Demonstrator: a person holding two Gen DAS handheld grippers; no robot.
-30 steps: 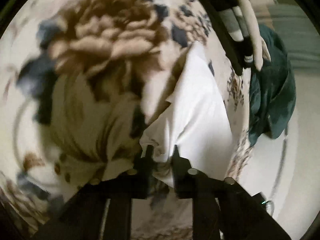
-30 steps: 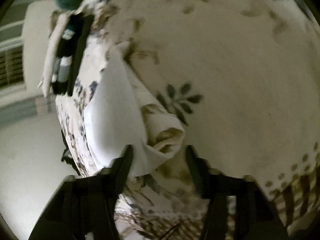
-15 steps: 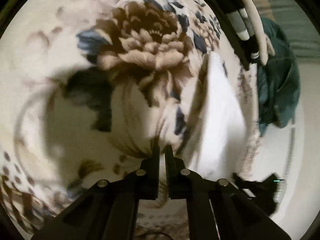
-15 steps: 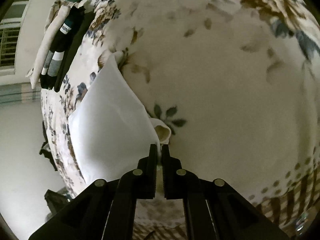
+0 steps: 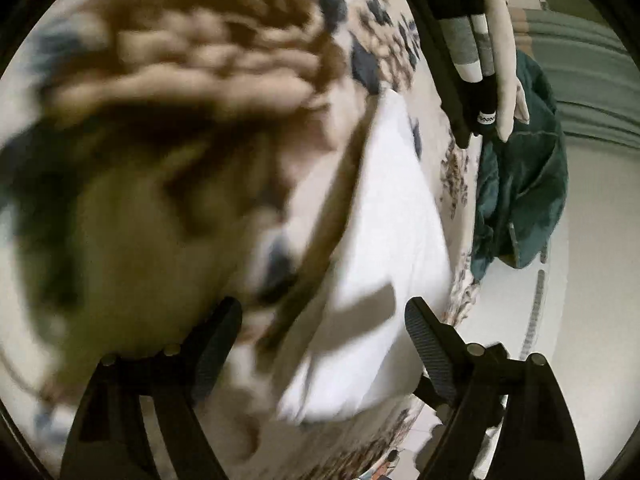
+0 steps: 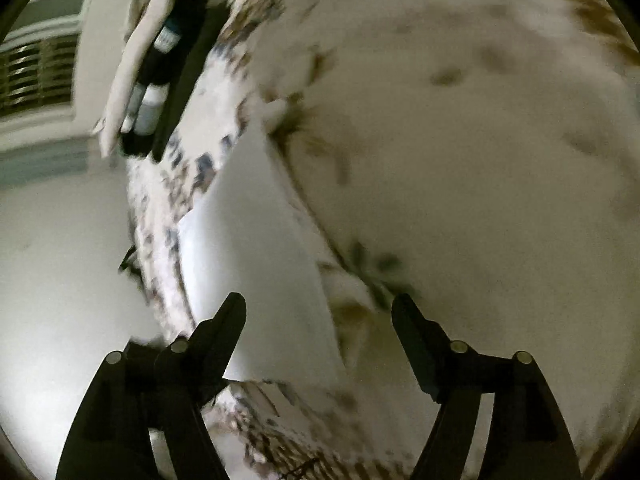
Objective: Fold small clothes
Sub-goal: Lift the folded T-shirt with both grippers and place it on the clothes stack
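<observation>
Fingers first: on my left gripper (image 5: 324, 320) both fingers are spread wide and hold nothing, and between them, just past the tips, lies the folded white cotton garment (image 5: 384, 248), flat on the cream bedspread printed with brown and blue flowers (image 5: 192, 92). From this gripper the white cloth runs away as a long wedge, its near end broad under my fingers and its far end narrowing toward the far right edge of the bed; the left border shows a tan fold line, though motion blur hides whether that is a hem or a shadow. My right gripper (image 6: 318, 316) is likewise released, fingers wide apart and gripping nothing, and the same white piece (image 6: 260, 264) sits between and just beyond them, leaning to the left finger's side, with its long axis again pointing far and slightly left along the bed's edge. I judge both grippers about equally near the garment's near end, so the next fold turns on that axis: either near corner can be pinched and carried far along the length. At the far edge of the bed lies a row of dark rolled socks with grey and white bands (image 5: 468, 48), beside a pale cloth strip, and a dark green crumpled garment (image 5: 520, 184) hangs off the right side, well apart from the white one.
</observation>
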